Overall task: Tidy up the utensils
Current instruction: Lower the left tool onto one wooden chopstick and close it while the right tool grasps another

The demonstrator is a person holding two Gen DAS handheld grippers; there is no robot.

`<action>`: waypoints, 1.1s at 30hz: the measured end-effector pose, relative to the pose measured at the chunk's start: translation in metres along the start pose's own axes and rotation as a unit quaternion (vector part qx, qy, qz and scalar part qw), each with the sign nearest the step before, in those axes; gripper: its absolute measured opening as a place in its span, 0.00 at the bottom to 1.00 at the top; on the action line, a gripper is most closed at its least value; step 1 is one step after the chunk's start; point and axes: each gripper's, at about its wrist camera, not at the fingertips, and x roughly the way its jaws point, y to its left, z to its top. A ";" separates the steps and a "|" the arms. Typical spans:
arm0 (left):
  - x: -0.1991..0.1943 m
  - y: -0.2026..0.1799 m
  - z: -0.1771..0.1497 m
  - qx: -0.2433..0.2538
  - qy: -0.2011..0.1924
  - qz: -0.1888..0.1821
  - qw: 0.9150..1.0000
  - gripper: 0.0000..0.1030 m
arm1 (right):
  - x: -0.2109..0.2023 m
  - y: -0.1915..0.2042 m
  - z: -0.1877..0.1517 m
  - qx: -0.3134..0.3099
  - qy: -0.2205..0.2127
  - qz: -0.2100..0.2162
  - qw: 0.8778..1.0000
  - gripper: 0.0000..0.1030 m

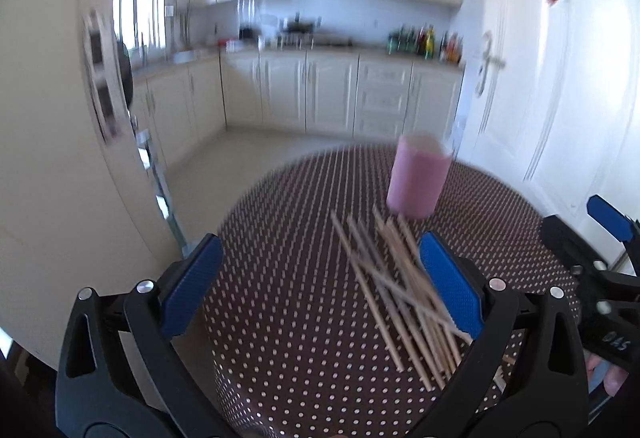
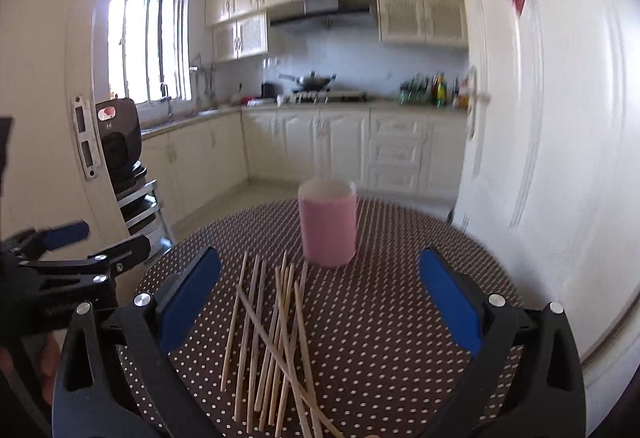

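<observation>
Several wooden chopsticks [image 1: 400,290] [image 2: 276,334] lie loosely crossed on a round table with a brown white-dotted cloth [image 1: 288,298] [image 2: 380,318]. Behind them stands an upright pink cup [image 1: 418,177] [image 2: 328,224], with nothing showing above its rim. My left gripper [image 1: 320,278] hovers open above the table's left part, its right finger over the pile's edge. My right gripper [image 2: 320,298] is open above the chopsticks, nothing between its blue pads. Each gripper also shows at the other view's edge: the right gripper [image 1: 600,238], the left gripper [image 2: 80,250].
The table's left edge drops to a pale tiled floor [image 1: 224,173]. A white door [image 2: 540,117] stands close on the right. A metal rack with a dark appliance [image 2: 120,149] is at the left. Kitchen cabinets [image 2: 340,145] line the far wall.
</observation>
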 end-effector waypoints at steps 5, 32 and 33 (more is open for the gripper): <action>0.054 0.016 -0.002 -0.032 0.097 -0.052 0.993 0.92 | 0.037 -0.010 -0.008 -0.001 0.080 0.007 0.997 0.89; 0.187 -0.011 -0.003 -0.105 0.302 -0.105 0.942 0.35 | 0.129 -0.019 -0.030 -0.015 0.276 0.094 0.956 0.47; 0.188 -0.010 -0.001 -0.109 0.302 -0.110 0.941 0.35 | 0.130 -0.019 -0.030 -0.014 0.277 0.097 0.956 0.47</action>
